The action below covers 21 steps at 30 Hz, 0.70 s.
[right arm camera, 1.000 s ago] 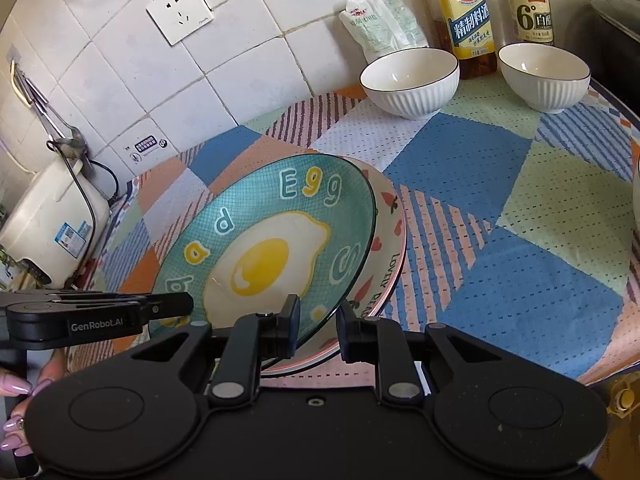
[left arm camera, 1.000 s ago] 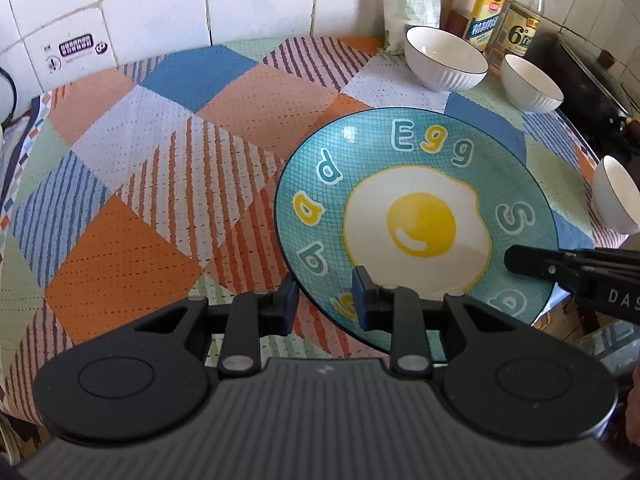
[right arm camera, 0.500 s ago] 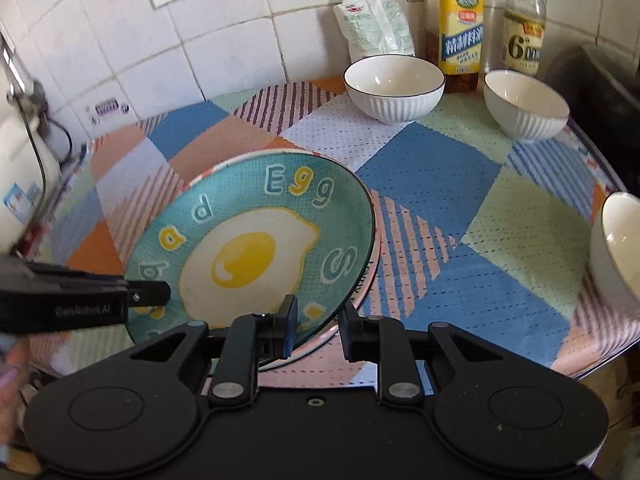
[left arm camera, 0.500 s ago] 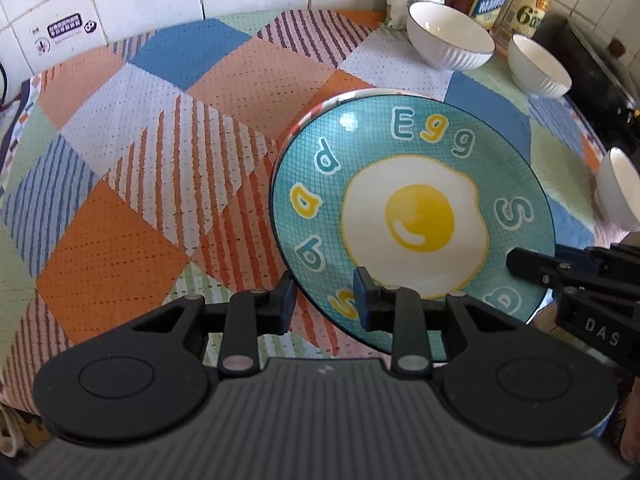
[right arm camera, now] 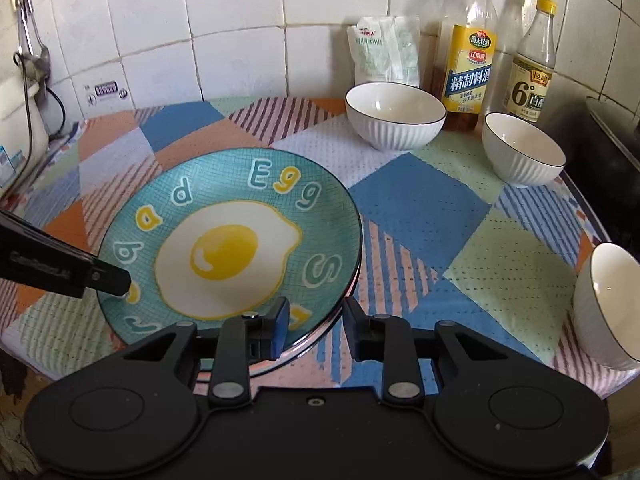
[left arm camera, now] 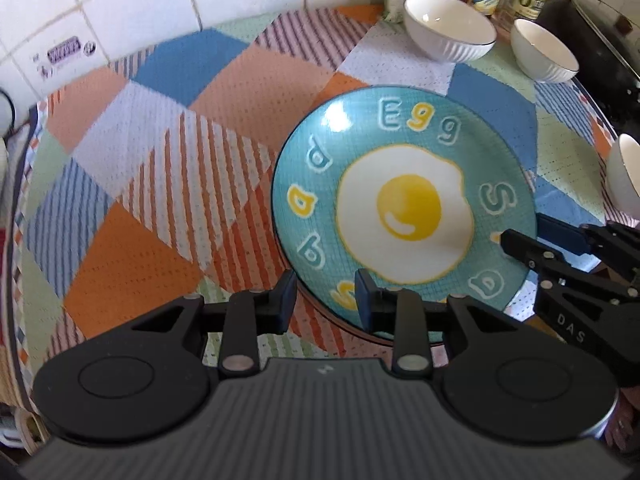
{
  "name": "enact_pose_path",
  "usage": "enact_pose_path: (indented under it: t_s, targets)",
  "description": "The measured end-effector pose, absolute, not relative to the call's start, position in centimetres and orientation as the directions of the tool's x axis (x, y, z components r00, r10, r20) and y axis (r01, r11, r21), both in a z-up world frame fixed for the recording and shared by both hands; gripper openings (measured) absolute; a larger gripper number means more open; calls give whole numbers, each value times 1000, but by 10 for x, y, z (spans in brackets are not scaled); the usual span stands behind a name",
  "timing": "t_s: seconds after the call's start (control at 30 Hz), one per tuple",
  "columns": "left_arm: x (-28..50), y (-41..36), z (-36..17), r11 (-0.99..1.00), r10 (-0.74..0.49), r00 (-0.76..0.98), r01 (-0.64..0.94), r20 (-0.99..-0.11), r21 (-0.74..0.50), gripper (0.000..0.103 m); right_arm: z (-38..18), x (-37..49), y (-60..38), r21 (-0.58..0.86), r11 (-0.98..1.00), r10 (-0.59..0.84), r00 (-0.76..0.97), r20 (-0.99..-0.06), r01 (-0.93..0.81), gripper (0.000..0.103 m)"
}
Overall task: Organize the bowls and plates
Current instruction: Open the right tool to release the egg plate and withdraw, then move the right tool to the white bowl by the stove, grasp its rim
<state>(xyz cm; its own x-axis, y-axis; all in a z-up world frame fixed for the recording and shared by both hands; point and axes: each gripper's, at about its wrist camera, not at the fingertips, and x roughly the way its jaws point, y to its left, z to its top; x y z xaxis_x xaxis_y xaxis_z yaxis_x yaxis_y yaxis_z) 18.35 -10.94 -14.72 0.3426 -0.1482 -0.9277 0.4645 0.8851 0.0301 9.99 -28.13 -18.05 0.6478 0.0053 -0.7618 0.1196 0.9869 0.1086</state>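
Observation:
A teal plate with a fried-egg picture (left arm camera: 404,204) (right arm camera: 232,248) lies on top of a second plate whose pale rim (right arm camera: 320,332) peeks out beneath it. My left gripper (left arm camera: 325,300) straddles the teal plate's near-left rim, jaws a plate-rim's width apart. My right gripper (right arm camera: 314,324) straddles the near-right rim of the stack the same way. Three white ribbed bowls stand apart: one at the back (right arm camera: 395,120), one back right (right arm camera: 522,154), one at the right edge (right arm camera: 608,304).
A patchwork cloth (right arm camera: 420,208) covers the table (left arm camera: 132,208). Two bottles (right arm camera: 468,48) (right arm camera: 534,64) and a bag (right arm camera: 384,52) stand against the tiled wall. A dark stove (right arm camera: 612,140) is at the right; a white appliance (right arm camera: 16,128) at the left.
The teal plate has come down from a tilt and now lies flat on the plate beneath. Both grippers have stayed on its rim and moved with it.

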Motion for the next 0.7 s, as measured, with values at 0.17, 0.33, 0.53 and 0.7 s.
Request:
enact_pose_path:
  t_s: [0.17, 0.33, 0.53, 0.7]
  targets:
    - [160, -139, -109, 833, -196, 367, 551, -909, 42, 29, -175, 92, -287, 171, 977, 47, 657, -752, 126, 34]
    - [142, -171, -76, 781, -259, 420, 621, -870, 68, 32, -151, 68, -295, 189, 969, 16, 723, -691, 160, 34]
    - [128, -198, -57, 755, -325, 391, 656, -861, 13, 42, -132, 29, -320, 159, 965, -59, 761, -646, 209, 35]
    - [119, -226, -65, 741, -366, 343, 670, -865, -48, 56, -123, 6, -342, 94, 975, -95, 759, -645, 202, 60]
